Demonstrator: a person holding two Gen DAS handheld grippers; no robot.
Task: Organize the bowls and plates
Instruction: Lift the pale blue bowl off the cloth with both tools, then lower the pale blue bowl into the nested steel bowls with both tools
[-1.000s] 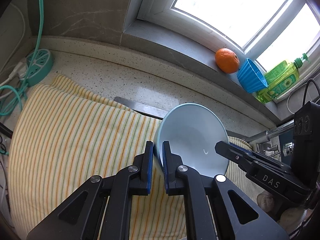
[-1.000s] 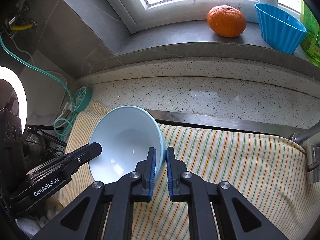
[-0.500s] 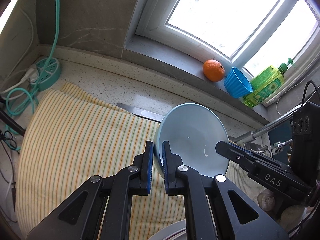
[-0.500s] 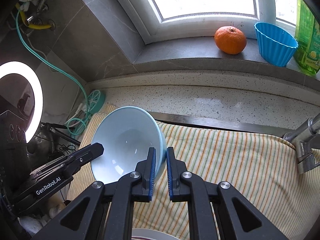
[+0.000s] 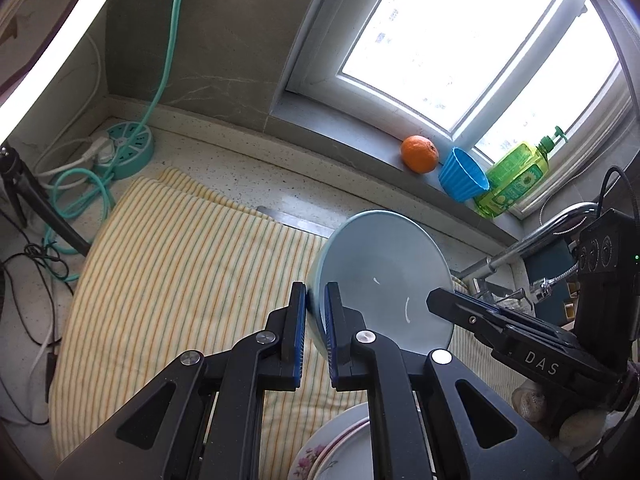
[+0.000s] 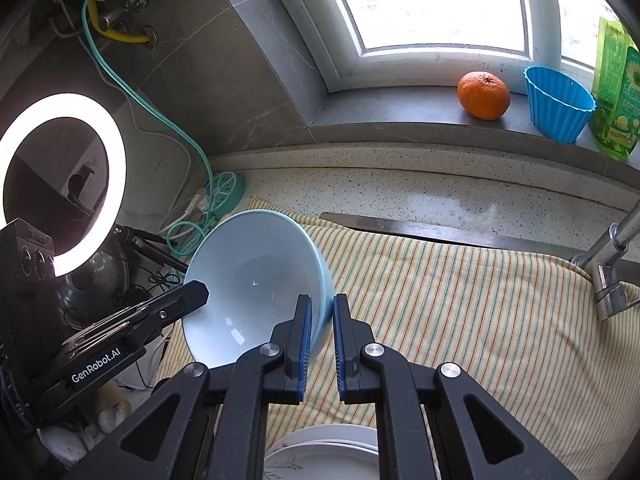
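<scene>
The pale blue bowl point(image 5: 380, 276) is pinched by its rim between the left gripper point(image 5: 316, 320) and right gripper point(image 6: 322, 322), lifted clear of the striped towel point(image 5: 180, 280). Plates point(image 5: 336, 448) wait at six o'clock; placement remains undone.

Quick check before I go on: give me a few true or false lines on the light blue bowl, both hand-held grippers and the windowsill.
1. Both hand-held grippers, left and right, clamp the light blue bowl's rim. True.
2. The bowl rests flat on the striped towel. False: it is held tilted above it.
3. An orange sits on the windowsill. True.
4. The blue fluted cup lies left of the orange. False: it stands to its right.
</scene>
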